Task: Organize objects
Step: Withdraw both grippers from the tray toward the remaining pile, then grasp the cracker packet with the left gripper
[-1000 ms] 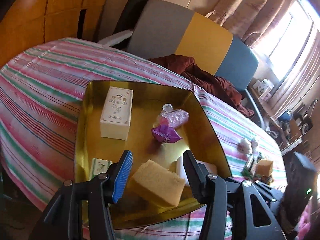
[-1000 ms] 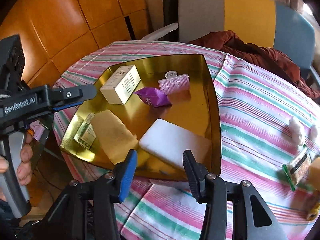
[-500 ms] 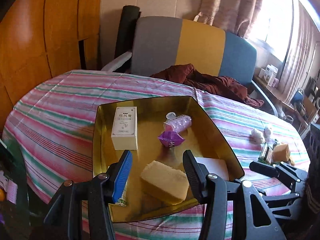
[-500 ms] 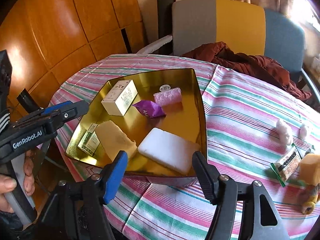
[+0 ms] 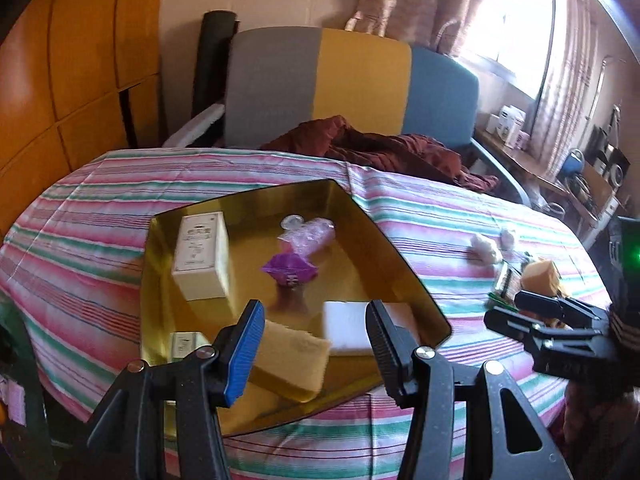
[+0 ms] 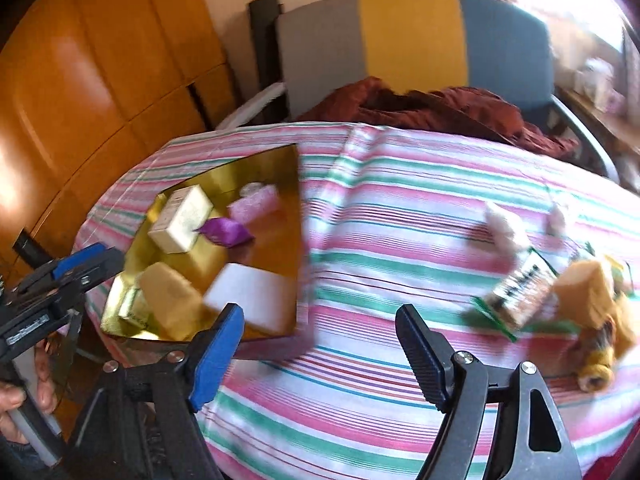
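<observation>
A gold tray (image 5: 400, 264) (image 6: 298, 200) on the striped tablecloth holds a white box (image 5: 200, 252), a purple packet (image 5: 290, 270), a pink ribbed item (image 5: 308, 236), a white block (image 5: 348, 328) and a yellow sponge (image 5: 292, 356). My left gripper (image 5: 312, 340) hovers open over the tray's near edge, and the sponge lies below it untouched. My right gripper (image 6: 320, 344) is over bare cloth right of the tray, its jaws opening with nothing between them. To its right lie a green-edged packet (image 6: 520, 296), a yellow sponge piece (image 6: 588, 292) and white fluffy balls (image 6: 504, 228).
A chair (image 5: 320, 88) with a grey, yellow and blue back stands behind the table, with a dark red cloth (image 5: 380, 148) draped on it. Wooden panels (image 6: 80, 80) line the left wall. A person's hand (image 6: 20, 408) holds the left gripper's handle.
My right gripper has swung right, off the tray and over the cloth, and its jaws have widened. The left gripper has pulled back and rolled level. The sponge stays in the tray.
</observation>
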{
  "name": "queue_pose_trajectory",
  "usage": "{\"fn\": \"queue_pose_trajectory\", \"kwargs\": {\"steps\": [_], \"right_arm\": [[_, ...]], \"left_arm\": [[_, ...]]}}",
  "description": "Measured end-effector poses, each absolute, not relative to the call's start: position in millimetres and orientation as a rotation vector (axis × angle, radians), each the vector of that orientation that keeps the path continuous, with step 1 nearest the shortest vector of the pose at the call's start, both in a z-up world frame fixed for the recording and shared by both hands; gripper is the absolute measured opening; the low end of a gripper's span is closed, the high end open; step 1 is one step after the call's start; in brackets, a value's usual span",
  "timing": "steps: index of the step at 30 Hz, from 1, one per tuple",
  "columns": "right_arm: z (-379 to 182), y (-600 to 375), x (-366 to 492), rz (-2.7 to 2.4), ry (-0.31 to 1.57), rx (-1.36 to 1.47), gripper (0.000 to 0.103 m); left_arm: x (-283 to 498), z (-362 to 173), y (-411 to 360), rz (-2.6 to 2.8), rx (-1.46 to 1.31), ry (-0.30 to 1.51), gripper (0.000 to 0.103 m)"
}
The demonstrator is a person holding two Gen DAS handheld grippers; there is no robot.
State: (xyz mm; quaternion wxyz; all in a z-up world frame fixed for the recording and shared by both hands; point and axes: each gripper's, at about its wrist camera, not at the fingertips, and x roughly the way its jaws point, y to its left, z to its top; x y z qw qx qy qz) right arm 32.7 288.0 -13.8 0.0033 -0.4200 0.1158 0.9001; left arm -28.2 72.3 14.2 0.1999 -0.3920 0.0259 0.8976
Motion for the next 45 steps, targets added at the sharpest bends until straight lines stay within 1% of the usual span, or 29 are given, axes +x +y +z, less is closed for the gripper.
{"fn": "queue_pose_trajectory", "kwargs": {"steps": [12,21,26,33,39,40,41,45], "right_arm": [[-23,392,74,2.582,0.512,-1.234,0.079],[-16,455,107,2.442,0.543,-1.153,0.079],[-14,481,116,2.396,0.553,-1.112,0.079],[-5,517,128,2.368,0.6,-1.01,0.081],[-13,543,142,2.33,0.748,-0.964,0.081],[-13,545,144,2.328,0.768,-0.96,0.081],[-14,548,145,2.324,0.792,-0.955,0.081],[-15,552,147,2.319,0.844,-0.956,0.081]], "left_arm": [[-26,14,127,2.38,-1.083,0.175,0.053],[-22,10,186,2.244,-1.072,0.266,0.053],[-17,8,232,2.154,-1.035,0.332,0.053],[-12,-22,304,2.006,-1.054,0.465,0.053],[-7,-46,350,1.925,-1.055,0.571,0.053],[-6,-49,356,1.912,-1.051,0.579,0.055],[-6,-51,363,1.899,-1.041,0.584,0.059],[-10,-56,383,1.864,-1.024,0.603,0.065]]}}
